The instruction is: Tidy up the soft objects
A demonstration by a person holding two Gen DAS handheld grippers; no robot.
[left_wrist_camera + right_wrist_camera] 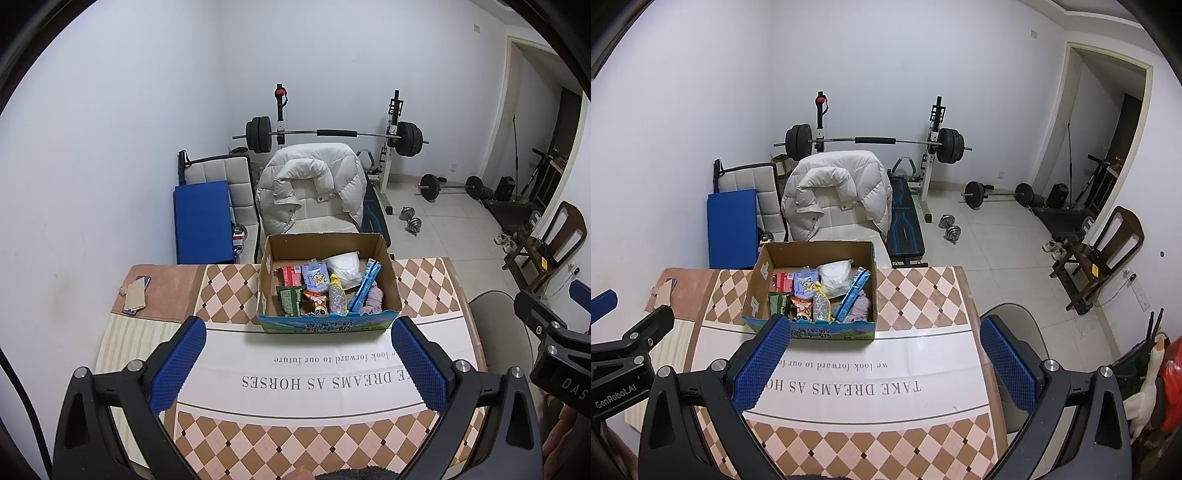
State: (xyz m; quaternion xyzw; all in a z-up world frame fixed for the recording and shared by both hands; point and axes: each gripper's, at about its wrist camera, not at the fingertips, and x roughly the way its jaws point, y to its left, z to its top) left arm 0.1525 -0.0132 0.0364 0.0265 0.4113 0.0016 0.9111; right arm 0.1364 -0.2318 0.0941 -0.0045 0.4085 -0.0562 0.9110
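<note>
An open cardboard box (391, 273) stands at the far side of the table, also in the right wrist view (759, 280). It holds several soft items: a white bundle (345, 267), a pink cloth (373, 299), a blue star-print pack (316, 277), a long blue packet (364, 284), a red pack (290, 275), a green pack (291, 299) and snack bags. My left gripper (299, 332) is open and empty, held above the table in front of the box. My right gripper (882, 330) is open and empty, to the right of the left one.
The table carries a checkered cloth with printed text (332, 376). A phone and cardboard scraps (136, 291) lie at its far left. Behind it stand a chair with a white jacket (310, 188), a blue mat (201, 218) and a barbell rack (332, 133). A round grey seat (1015, 325) is at the right.
</note>
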